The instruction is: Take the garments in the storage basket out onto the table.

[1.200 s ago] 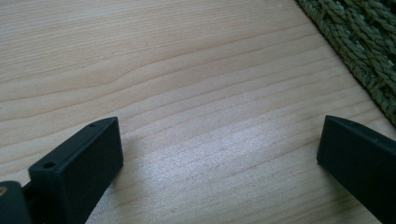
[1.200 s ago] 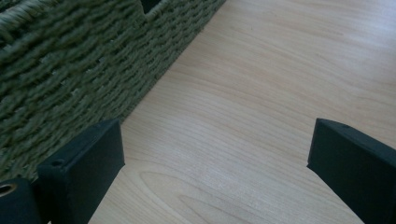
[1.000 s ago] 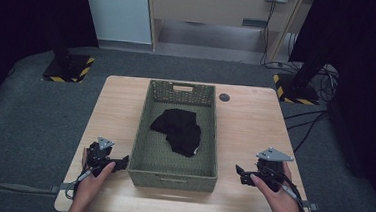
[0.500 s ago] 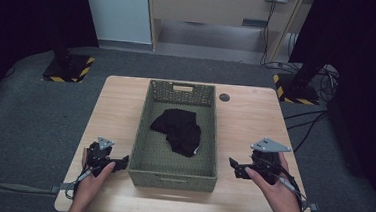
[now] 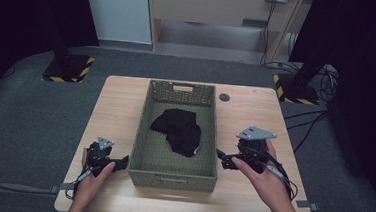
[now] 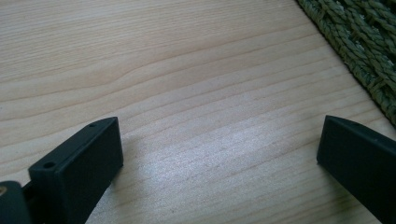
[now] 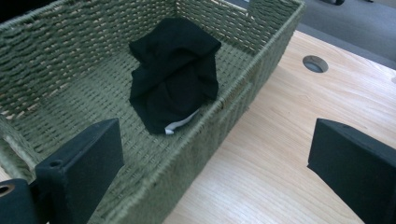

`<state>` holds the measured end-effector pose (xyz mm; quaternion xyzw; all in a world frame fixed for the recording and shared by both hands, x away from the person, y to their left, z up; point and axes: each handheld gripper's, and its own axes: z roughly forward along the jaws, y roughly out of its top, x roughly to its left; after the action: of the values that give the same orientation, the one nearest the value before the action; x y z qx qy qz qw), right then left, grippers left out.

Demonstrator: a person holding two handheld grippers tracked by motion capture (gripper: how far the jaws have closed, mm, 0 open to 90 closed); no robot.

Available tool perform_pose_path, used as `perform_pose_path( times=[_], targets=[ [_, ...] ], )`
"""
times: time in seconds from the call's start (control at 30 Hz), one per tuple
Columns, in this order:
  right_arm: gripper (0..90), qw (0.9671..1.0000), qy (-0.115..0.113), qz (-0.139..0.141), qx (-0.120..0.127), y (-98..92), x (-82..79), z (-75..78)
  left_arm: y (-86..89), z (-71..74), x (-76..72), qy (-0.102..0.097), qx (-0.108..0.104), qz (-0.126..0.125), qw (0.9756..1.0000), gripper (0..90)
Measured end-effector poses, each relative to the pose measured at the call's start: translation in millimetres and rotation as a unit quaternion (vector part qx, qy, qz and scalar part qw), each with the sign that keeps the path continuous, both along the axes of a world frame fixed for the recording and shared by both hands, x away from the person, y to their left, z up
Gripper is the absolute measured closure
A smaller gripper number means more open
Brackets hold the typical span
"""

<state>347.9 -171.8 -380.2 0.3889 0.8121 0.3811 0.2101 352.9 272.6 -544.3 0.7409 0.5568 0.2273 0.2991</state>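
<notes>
A green woven basket (image 5: 144,133) stands in the middle of the wooden table (image 5: 116,101). Inside it lies a crumpled black cloth (image 5: 179,129) (image 7: 175,70) with a bit of white label at its near edge. My left gripper (image 5: 120,162) rests low on the table just left of the basket's near corner, jaws wide open over bare wood (image 6: 219,140). My right gripper (image 5: 221,157) is raised beside the basket's right wall (image 7: 243,100), open and empty, looking down over the rim at the cloth.
A round cable hole (image 5: 224,97) (image 7: 315,63) sits in the table right of the basket's far end. Bare wood lies on both sides of the basket. Dark stands with striped bases (image 5: 68,67) and cables are on the floor beyond.
My right gripper has risen and moved left and forward toward the basket's right wall. The left gripper has stayed where it was.
</notes>
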Motion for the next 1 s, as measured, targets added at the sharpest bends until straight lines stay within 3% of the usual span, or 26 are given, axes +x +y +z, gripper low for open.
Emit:
perform_pose_path(
  times=[0.4,0.7,1.0],
  targets=[
    [3.0,0.9999,-0.003,0.013,-0.008,27.9,18.8,14.2,0.0,0.0,0.0,0.000,0.000,0.000,1.0000,0.0],
    [3.4,0.9999,0.001,0.012,0.004,47.4,36.5,16.9,0.0,0.0,0.0,0.000,0.000,0.000,1.0000,0.0],
    [3.1,0.9999,0.005,0.010,0.000,60.5,49.5,18.3,0.0,0.0,0.0,0.000,0.000,0.000,1.0000,0.0]
  ],
)
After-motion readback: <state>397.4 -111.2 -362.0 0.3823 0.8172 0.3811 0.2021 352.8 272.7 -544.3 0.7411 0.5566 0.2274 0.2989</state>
